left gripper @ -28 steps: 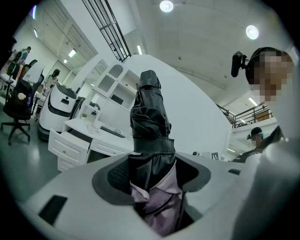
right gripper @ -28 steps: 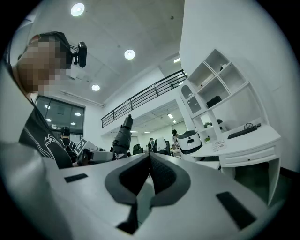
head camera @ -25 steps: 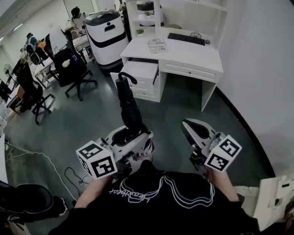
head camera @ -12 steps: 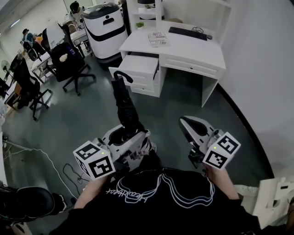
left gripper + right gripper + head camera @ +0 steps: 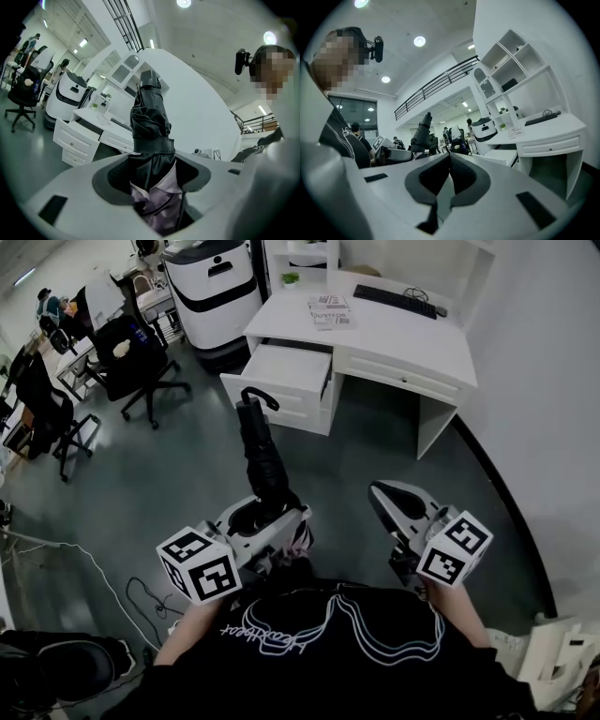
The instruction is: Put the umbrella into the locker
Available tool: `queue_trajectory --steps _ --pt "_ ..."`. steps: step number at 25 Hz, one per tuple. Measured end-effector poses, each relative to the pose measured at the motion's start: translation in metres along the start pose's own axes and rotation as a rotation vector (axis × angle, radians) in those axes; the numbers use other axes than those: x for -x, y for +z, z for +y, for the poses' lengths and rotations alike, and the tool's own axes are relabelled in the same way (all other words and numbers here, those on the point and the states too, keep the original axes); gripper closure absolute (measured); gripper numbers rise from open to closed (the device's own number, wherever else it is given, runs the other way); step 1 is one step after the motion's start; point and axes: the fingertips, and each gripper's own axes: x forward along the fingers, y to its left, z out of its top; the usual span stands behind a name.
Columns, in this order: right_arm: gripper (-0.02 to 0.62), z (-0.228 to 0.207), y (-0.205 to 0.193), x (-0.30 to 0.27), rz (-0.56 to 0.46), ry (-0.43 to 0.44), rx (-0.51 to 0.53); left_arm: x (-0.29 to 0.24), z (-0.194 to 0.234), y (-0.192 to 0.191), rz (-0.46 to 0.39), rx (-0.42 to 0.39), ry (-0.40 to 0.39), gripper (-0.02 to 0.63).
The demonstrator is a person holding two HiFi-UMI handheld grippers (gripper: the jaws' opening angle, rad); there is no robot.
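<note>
A folded black umbrella (image 5: 261,451) with a hooked handle sticks out forward from my left gripper (image 5: 269,517), which is shut on its lower end. In the left gripper view the umbrella (image 5: 150,122) rises between the dark pads of the left gripper (image 5: 152,174), with pale lilac fabric bunched there. My right gripper (image 5: 391,500) is held beside it, shut and empty; its pads meet in the right gripper view (image 5: 450,158), where the umbrella (image 5: 420,133) shows at the left. Ahead stands a white desk (image 5: 394,334) with an open drawer (image 5: 281,379).
A keyboard (image 5: 401,301) and papers (image 5: 329,310) lie on the desk. A white wheeled machine (image 5: 212,292) stands to its left, with black office chairs (image 5: 136,367) further left. A cable (image 5: 103,582) runs on the floor. A white wall (image 5: 553,409) closes the right side.
The head view has shifted a little, and the desk and drawer sit slightly differently in it. Both grippers were carried along together; the umbrella stays in the left one.
</note>
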Motion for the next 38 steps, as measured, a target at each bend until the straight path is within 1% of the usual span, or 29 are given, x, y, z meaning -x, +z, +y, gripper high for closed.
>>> queue_trajectory --steps 4,7,10,13,18,21,25,31,38 --pt "0.592 -0.032 0.000 -0.046 0.039 -0.012 -0.019 -0.016 0.049 0.018 0.025 -0.012 0.015 0.365" --pt "0.592 -0.060 -0.009 -0.086 0.078 -0.029 -0.071 -0.032 0.097 0.028 0.055 0.047 0.023 0.365" --pt "0.592 -0.088 -0.008 -0.129 0.107 -0.043 -0.100 -0.052 0.139 0.046 0.073 0.115 0.008 0.365" --pt "0.592 -0.112 0.004 -0.173 0.121 -0.051 -0.109 -0.072 0.180 0.070 0.094 0.124 -0.002 0.365" --pt "0.592 -0.149 0.019 -0.239 0.153 -0.071 -0.116 -0.103 0.239 0.102 0.142 0.087 -0.009 0.365" --pt "0.592 -0.169 0.024 -0.269 0.154 -0.092 -0.124 -0.121 0.269 0.111 0.182 0.070 -0.020 0.365" --pt "0.592 -0.189 0.026 -0.293 0.161 -0.116 -0.121 -0.143 0.299 0.116 0.241 0.064 -0.030 0.365" --pt "0.592 -0.213 0.027 -0.304 0.153 -0.144 -0.109 -0.169 0.320 0.123 0.294 0.029 -0.055 0.365" --pt "0.592 -0.252 0.029 -0.309 0.136 -0.161 -0.143 -0.200 0.342 0.125 0.391 -0.097 -0.022 0.365"
